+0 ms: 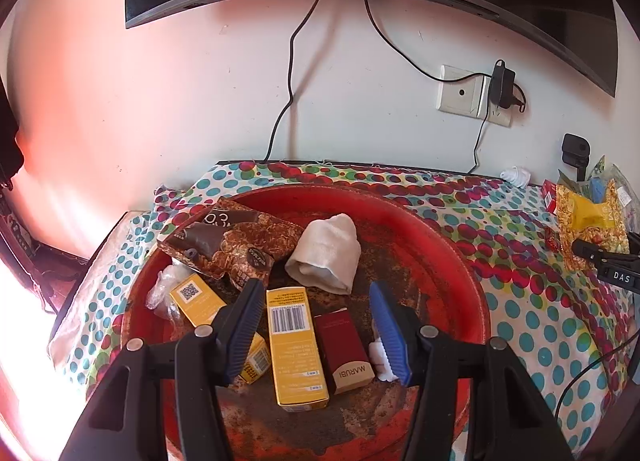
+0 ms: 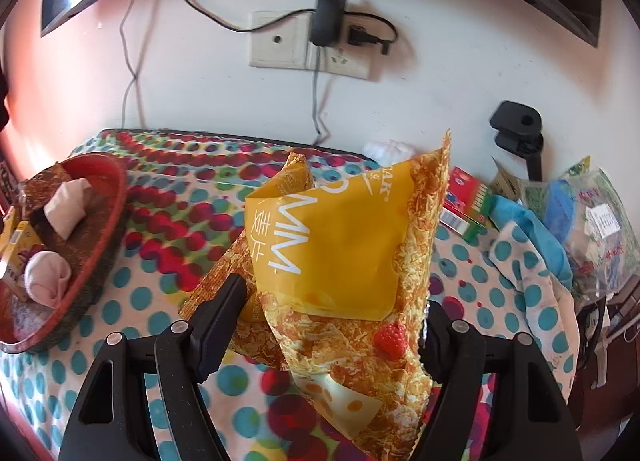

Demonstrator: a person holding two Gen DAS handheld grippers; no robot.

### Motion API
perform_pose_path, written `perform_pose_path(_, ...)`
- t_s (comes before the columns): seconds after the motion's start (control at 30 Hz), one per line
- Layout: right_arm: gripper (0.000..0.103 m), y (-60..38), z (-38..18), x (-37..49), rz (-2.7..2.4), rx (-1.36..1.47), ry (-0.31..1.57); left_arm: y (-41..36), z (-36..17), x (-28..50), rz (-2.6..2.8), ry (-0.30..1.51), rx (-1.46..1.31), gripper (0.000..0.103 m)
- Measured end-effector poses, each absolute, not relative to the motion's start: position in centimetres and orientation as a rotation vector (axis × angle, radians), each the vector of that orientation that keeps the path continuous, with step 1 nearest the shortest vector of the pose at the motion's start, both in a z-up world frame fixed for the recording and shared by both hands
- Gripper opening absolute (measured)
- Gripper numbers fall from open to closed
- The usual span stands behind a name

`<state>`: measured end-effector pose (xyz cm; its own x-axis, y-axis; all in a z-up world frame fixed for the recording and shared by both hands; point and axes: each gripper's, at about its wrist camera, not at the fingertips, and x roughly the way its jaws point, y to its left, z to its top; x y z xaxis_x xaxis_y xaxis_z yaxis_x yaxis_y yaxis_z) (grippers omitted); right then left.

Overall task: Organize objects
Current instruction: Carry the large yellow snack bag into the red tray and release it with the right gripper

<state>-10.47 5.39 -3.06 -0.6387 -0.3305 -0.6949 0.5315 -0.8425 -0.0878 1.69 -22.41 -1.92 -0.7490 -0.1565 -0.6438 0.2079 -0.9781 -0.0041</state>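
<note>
Right tool (image 2: 332,325) pinches crinkly yellow cereal bag (image 2: 344,257); left tool (image 1: 316,325) gapes over round red tray (image 1: 452,245).

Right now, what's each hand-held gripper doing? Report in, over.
Left hand-held gripper open above red basin. Right hand-held gripper around yellow cereal bag, grip unclear. Nothing blocking the basin.

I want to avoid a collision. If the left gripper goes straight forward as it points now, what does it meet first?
Probably the yellow box lying in the red tray, between the open left gripper fingers; the maroon box lies beside it. Depth is unclear.
</note>
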Motion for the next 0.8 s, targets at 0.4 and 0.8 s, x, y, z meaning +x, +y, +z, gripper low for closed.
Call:
perform_pose_path(0.4,0.073,-0.3,-1.4,-5.8,-2.325,0.904,0.445,-26.8,-1.3,3.0,-2.707,0.213,0.967,0.056)
perform_pose_path(0.8,0.073,-6.7,0.3,-2.5,-2.297,0.906,0.389,-31.1,-0.5,4.8,-2.637,0.29,0.933,0.056)
